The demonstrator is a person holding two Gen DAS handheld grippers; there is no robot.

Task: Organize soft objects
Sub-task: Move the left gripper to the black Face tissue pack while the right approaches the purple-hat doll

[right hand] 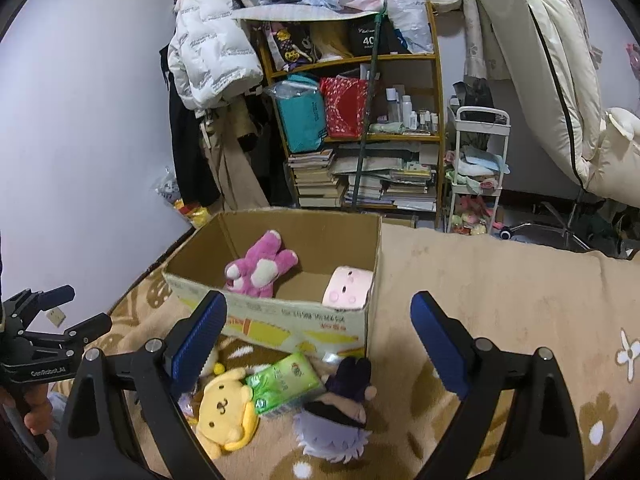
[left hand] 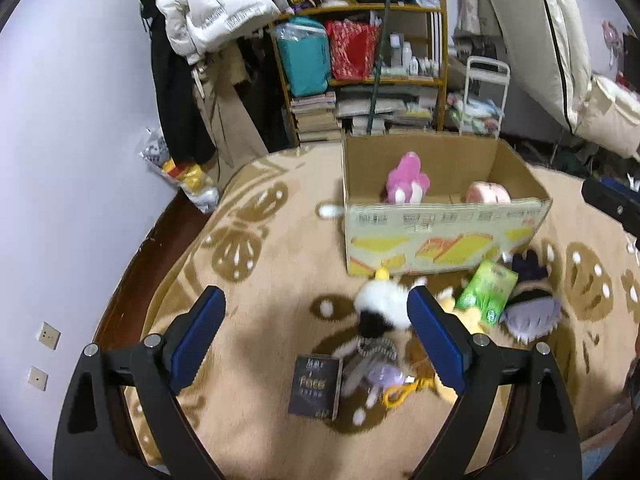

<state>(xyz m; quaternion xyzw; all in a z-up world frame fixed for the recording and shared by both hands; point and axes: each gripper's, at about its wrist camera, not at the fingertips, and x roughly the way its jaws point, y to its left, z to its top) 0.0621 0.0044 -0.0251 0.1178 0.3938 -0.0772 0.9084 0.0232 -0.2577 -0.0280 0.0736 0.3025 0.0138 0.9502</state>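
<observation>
A cardboard box stands open on the beige carpet. It holds a pink plush and a pale pink square plush. In front of it lie a white and black doll, a yellow dog plush, a green tissue pack and a purple-haired doll. My left gripper is open above the white doll. My right gripper is open above the pile.
A dark book and a yellow clip lie on the carpet. A crowded shelf, hanging coats, a small white cart and a white bag stand behind the box.
</observation>
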